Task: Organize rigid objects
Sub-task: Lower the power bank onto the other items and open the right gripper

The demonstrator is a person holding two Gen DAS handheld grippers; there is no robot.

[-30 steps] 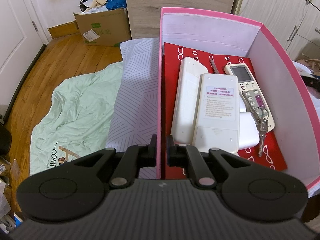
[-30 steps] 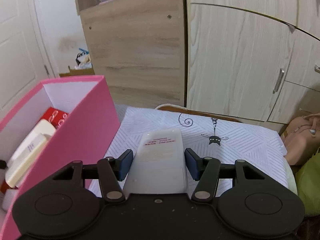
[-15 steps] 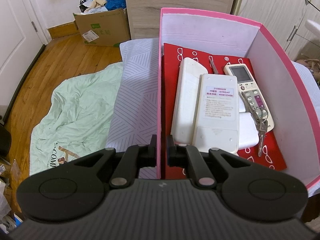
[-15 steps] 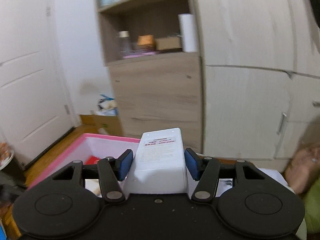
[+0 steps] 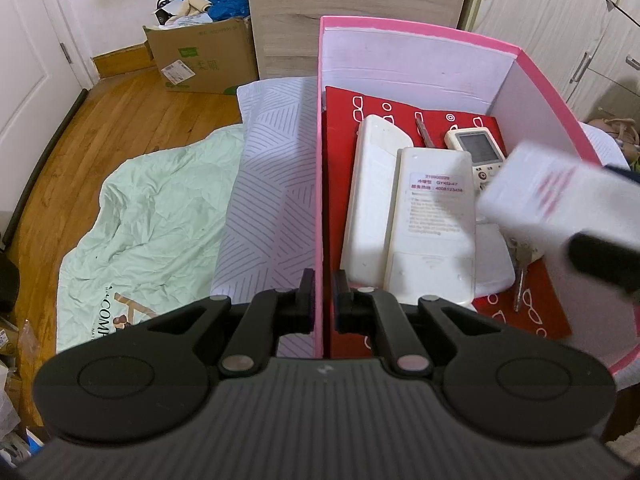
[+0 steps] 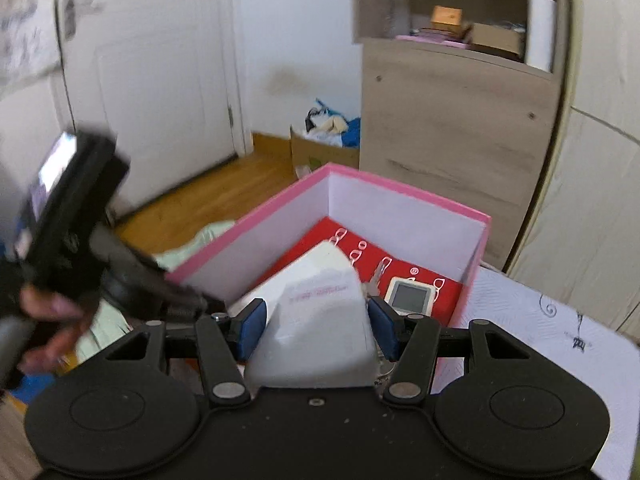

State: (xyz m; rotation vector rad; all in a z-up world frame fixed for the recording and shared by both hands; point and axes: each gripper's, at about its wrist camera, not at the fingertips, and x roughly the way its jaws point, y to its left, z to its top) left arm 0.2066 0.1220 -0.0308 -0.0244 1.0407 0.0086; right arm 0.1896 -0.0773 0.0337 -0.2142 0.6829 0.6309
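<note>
A: Bedroom, wood floor (image 5: 132, 128), pale wardrobe (image 6: 452, 128), white door (image 6: 160, 80). Bed (image 5: 276, 184) with striped sheet carries the pink box (image 5: 320, 168). Cardboard carton (image 5: 204, 60) by the wall.

B: Tools?

A: Left tool (image 5: 323, 300) clamped together on the box's left wall, one finger inside, one outside. Right tool (image 6: 316, 320) has the white remote (image 6: 320, 328) between its blue pads, over the open box; its jaws have just been closing. Blur hides whether the pads press on it.

B: Contents?

A: Red card with white spectacle outlines, two long white remotes (image 5: 432, 224) side by side, a small remote with a screen (image 5: 478, 148), keys (image 5: 520, 264) partly hidden.

B: Risks?

A: Judging only: if the grip is loose, the remote could tip out and land edge-on across the stacked ones. Low clearance could catch the right wall and drag the box against the left tool's hold.

B: Writing?

A: Label on the lying remote shows Chinese characters and digits; I cannot read them surely. Held remote's red print is smeared. Carton print unreadable.
</note>
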